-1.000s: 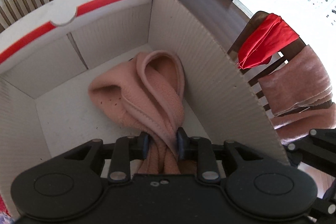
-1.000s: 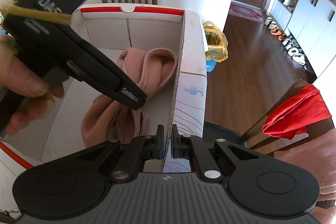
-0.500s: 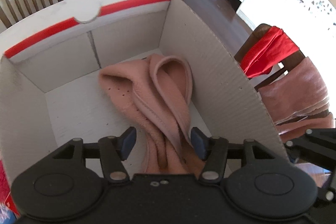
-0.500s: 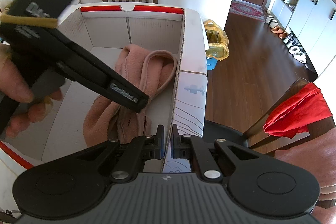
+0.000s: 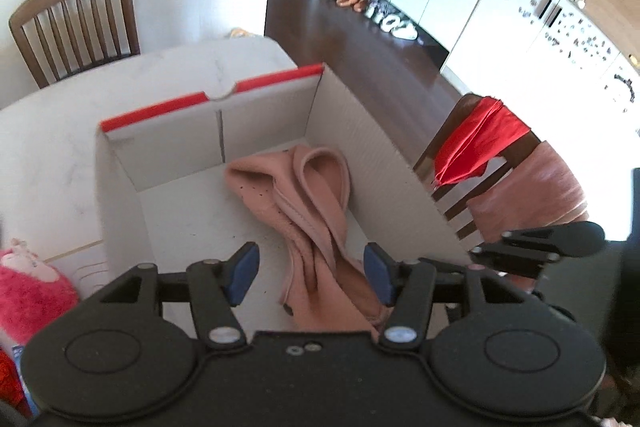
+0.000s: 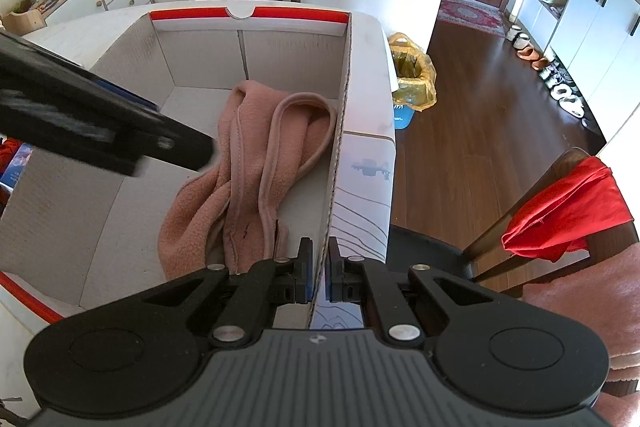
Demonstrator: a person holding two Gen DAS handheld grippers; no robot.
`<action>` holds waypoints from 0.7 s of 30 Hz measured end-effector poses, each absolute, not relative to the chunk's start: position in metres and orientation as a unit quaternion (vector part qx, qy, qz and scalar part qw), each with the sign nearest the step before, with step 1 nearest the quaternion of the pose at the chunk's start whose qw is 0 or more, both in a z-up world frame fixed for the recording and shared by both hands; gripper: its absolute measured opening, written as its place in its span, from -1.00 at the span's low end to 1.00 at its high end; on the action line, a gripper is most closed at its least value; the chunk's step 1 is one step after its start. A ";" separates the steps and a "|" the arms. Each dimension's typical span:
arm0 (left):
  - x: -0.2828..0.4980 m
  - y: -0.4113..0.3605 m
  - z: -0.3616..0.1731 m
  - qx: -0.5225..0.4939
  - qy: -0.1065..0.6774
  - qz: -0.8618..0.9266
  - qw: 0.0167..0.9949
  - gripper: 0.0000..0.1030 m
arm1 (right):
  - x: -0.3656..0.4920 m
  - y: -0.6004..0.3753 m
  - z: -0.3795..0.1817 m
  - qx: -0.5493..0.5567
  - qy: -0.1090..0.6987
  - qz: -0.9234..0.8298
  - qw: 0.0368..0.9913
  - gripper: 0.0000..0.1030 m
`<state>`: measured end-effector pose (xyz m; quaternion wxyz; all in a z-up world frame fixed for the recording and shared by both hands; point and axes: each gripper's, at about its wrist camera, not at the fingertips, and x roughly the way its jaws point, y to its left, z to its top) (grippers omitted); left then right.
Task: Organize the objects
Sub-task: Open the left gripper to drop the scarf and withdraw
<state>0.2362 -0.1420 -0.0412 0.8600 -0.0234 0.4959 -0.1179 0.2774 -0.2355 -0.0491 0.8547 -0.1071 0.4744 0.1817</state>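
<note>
pink fleece in the box, left tongs let go

dark wooden floorboards run past white cupboards behind a white marble-look tabletop (image 5: 60,131), where an open white corrugated cardboard box with a red rim strip (image 5: 360,155) stands. a crumpled pink fleece garment (image 5: 316,195) lies on the box floor, toward the right-hand wall, its looped hem curling up near the far end.

left tongs (image 5: 310,273) hover above the near end of the garment with their blue pads well apart; the jaws have just been opening, and the fleece sits below and between them without either pad pressing on it. right tongs (image 6: 318,269) are closed tight on the thin right-hand wall of the box (image 6: 338,147), one finger inside and one outside.

a fluffy pink plush toy (image 5: 30,291) sits just outside the box at its left. two wooden slat-back chairs show: one (image 5: 76,23) beyond the tabletop, another (image 5: 452,155) to the right with a red cloth (image 5: 476,143) draped over it.
</note>
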 end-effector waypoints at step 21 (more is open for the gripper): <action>0.157 -0.082 -0.004 -0.076 0.433 -0.050 0.897 0.28 | 0.279 -0.235 -0.048 -0.112 0.481 0.182 0.851 -0.91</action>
